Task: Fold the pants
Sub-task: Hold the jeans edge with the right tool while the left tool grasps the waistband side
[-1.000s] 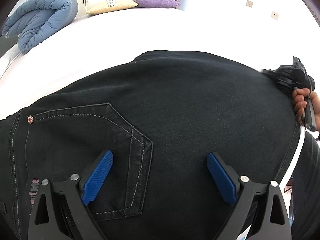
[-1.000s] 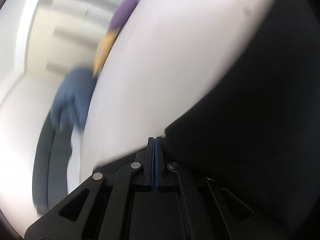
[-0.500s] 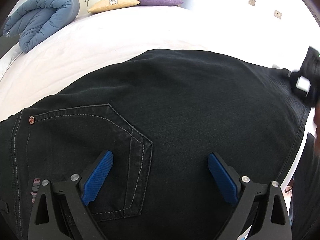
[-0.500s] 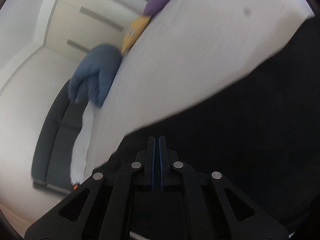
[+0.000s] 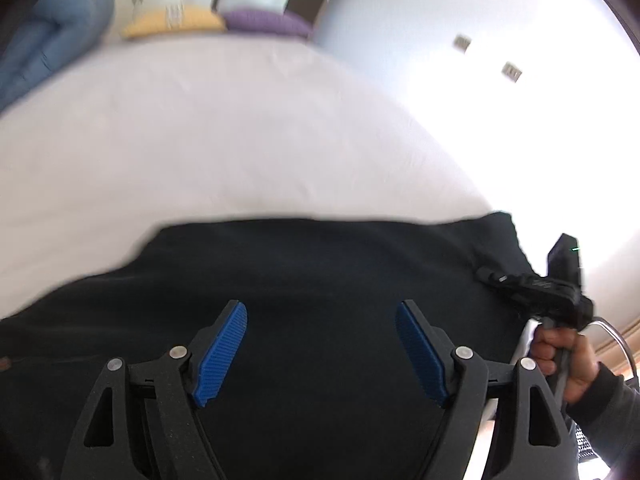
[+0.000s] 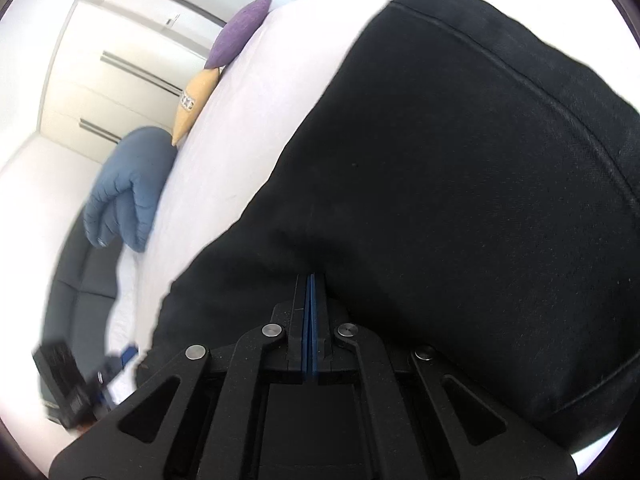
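From the left wrist camera, the left gripper [image 5: 321,354] hangs just above the black denim pants [image 5: 320,280], its black arms and ribbed blue pads [image 5: 222,354] spread wide with nothing between the jaws. The pants cover the near part of a wide bed with a white sheet [image 5: 240,132], their far edge running roughly straight across the picture. At the right edge of the cloth the right gripper [image 5: 486,274] bites the side of the pants, gripped by the person's right hand [image 5: 564,354] in a dark sleeve. Far off at the head of the bed sit a yellow cushion [image 5: 172,24] and a purple cushion [image 5: 266,22] side by side, with a rolled blue quilted duvet [image 5: 48,40] at the far left; this view is somewhat blurred. From the right wrist camera, the right gripper [image 6: 311,280] has its jaws pressed together on a fold of the black pants [image 6: 460,180], the blue pads showing only as a thin line where the cloth gathers into them. The pants fill the right and centre, a stitched seam curving along their far side. The white bed sheet [image 6: 240,112] runs up the left, with the purple cushion [image 6: 240,32], the yellow cushion [image 6: 194,100] and the blue duvet [image 6: 128,184] along its edge. The left gripper [image 6: 116,364] shows blurred at the near left.
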A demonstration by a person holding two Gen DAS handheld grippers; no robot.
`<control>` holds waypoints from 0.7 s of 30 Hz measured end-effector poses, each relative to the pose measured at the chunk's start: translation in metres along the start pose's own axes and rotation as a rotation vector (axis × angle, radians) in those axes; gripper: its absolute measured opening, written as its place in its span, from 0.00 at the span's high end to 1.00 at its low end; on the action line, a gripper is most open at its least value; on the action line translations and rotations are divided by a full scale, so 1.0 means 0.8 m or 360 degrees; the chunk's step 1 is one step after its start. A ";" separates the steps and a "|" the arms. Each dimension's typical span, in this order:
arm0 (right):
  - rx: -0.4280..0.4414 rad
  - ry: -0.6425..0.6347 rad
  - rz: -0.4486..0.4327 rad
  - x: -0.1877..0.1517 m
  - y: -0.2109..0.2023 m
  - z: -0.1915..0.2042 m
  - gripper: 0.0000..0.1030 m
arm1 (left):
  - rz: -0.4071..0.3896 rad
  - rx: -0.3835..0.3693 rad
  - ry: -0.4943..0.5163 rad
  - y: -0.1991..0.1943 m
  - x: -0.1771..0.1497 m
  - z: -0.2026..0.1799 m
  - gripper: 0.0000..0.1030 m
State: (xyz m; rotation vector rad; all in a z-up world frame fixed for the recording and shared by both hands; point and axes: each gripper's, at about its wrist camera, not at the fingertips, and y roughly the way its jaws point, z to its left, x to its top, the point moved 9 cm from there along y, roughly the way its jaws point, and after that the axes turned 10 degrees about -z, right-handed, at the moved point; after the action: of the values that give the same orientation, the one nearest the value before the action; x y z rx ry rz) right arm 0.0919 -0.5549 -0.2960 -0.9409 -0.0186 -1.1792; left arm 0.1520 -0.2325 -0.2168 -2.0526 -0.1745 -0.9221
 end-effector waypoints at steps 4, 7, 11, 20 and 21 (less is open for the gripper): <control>-0.0012 0.0043 -0.0018 0.010 0.004 -0.009 1.00 | 0.0020 -0.0039 0.0010 0.006 -0.018 0.050 0.55; -0.0016 0.0030 -0.0013 -0.002 -0.017 -0.017 1.00 | -0.0037 0.0130 -0.0057 -0.027 -0.008 0.118 0.55; -0.0034 0.0032 -0.0046 -0.008 -0.020 -0.009 1.00 | -0.0143 0.0297 -0.0214 -0.080 0.000 0.214 0.62; -0.0079 -0.0121 -0.0024 -0.017 -0.043 0.025 0.96 | -0.0407 0.0613 -0.0551 -0.258 -0.001 0.353 0.02; -0.0072 -0.0152 -0.0019 -0.013 -0.050 0.029 0.95 | -0.0385 0.0576 -0.0594 -0.260 -0.004 0.362 0.02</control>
State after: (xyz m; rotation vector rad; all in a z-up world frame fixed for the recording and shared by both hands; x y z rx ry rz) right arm 0.0665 -0.5350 -0.2617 -1.0377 -0.0743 -1.1487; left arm 0.2187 0.1169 -0.1879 -1.8660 -0.7492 -0.5843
